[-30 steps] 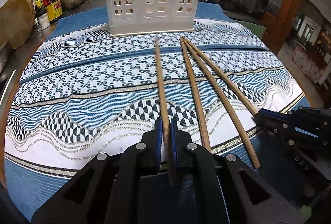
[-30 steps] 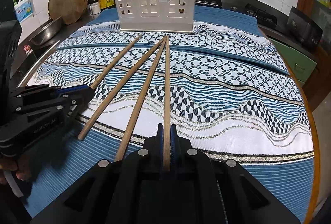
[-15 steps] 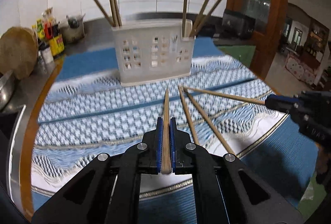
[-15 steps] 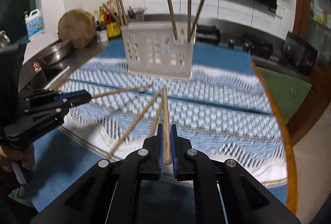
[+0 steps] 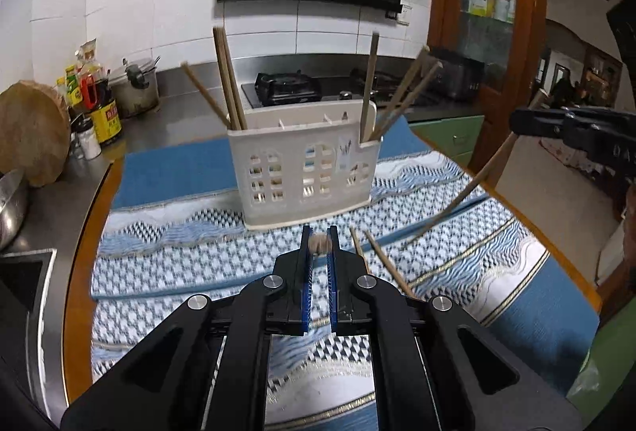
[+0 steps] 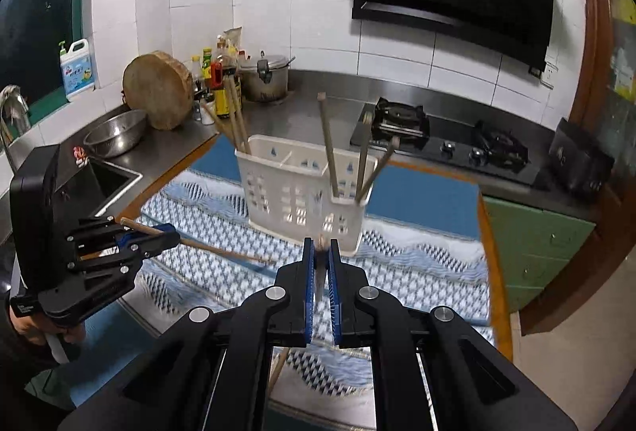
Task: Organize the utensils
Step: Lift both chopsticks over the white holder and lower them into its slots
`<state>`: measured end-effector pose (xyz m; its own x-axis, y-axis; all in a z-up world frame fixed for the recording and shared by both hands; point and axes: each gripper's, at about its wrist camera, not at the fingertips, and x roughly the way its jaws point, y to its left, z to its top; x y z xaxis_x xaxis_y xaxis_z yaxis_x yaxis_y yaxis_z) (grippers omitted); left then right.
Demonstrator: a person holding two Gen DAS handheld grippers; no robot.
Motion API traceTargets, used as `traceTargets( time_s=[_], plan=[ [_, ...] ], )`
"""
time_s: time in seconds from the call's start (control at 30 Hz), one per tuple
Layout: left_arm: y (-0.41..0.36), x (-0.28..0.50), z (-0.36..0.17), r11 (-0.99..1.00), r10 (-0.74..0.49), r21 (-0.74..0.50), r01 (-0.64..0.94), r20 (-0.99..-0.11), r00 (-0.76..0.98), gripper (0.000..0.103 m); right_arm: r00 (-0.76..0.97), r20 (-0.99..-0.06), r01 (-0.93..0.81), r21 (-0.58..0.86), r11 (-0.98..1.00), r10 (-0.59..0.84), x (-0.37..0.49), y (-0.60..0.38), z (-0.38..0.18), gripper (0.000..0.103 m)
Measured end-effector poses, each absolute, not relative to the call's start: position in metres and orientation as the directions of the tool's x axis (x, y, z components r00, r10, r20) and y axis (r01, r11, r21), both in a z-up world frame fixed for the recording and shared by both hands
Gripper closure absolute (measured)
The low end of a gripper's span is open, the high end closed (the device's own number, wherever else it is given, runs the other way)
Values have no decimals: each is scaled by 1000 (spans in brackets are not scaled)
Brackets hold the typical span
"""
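A white plastic utensil holder [image 5: 306,172] stands on the patterned cloth, with several wooden chopsticks upright in its end compartments; it also shows in the right wrist view [image 6: 306,196]. My left gripper [image 5: 319,243] is shut on a chopstick [image 5: 319,242], seen end-on, lifted off the cloth; the right wrist view shows this gripper [image 6: 159,238] with its chopstick [image 6: 222,251] pointing right. My right gripper [image 6: 321,246] is shut on another chopstick [image 6: 320,264]; the left wrist view shows that gripper [image 5: 520,121] holding its chopstick [image 5: 461,196] slanted downward. Two chopsticks [image 5: 381,260] lie on the cloth.
The blue and white cloth [image 5: 179,260] covers a round table. Behind it are a counter with a gas stove [image 6: 445,140], a pot [image 6: 264,79], bottles [image 5: 99,105], a round wooden block [image 5: 28,140] and a steel bowl [image 6: 115,132]. A sink [image 6: 103,180] lies left.
Both grippers have risen and tilted up with their chopsticks, lifting them off the cloth. The holder now appears from higher up, and the chopsticks point toward it.
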<state>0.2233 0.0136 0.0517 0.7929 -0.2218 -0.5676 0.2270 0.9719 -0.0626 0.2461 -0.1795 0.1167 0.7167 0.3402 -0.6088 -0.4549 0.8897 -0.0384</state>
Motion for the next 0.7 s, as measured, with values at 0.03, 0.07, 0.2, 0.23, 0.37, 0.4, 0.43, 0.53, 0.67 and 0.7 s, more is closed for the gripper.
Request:
traceTargets(
  time_s=[0.03, 0.07, 0.2, 0.23, 0.37, 0.4, 0.43, 0.53, 0.67, 0.7],
  plan=[
    [16, 227, 55, 971, -224, -63, 229, -564, 795, 98, 713, -609, -460, -31, 887, 348, 251, -179, 123, 96],
    [16, 229, 59, 971, -227, -63, 232, -561, 796, 98, 714, -606, -460, -30, 887, 350, 255, -179, 130, 96],
    [18, 240, 77, 969, -232, -56, 241, -550, 803, 98, 729, -589, -462, -50, 885, 348, 267, -173, 153, 96],
    [18, 243, 82, 969, -232, -53, 243, -548, 804, 98, 733, -585, -464, -55, 884, 348, 271, -172, 159, 96],
    [19, 254, 101, 967, -241, -55, 250, -532, 812, 98, 746, -573, -458, -70, 886, 341, 287, -166, 179, 96],
    [20, 255, 105, 966, -244, -57, 252, -525, 816, 98, 752, -568, -455, -78, 887, 336, 291, -164, 184, 96],
    [20, 257, 111, 965, -249, -62, 254, -518, 819, 98, 756, -564, -451, -83, 889, 331, 295, -163, 188, 96],
    [19, 261, 133, 965, -247, -48, 256, -480, 841, 98, 764, -549, -448, -73, 891, 339, 306, -160, 201, 96],
    [18, 271, 168, 972, -221, -16, 236, -417, 882, 98, 775, -531, -442, -71, 894, 342, 319, -157, 210, 96],
    [18, 274, 176, 974, -213, -12, 227, -400, 892, 98, 778, -528, -440, -73, 895, 339, 323, -156, 211, 96]
  ],
)
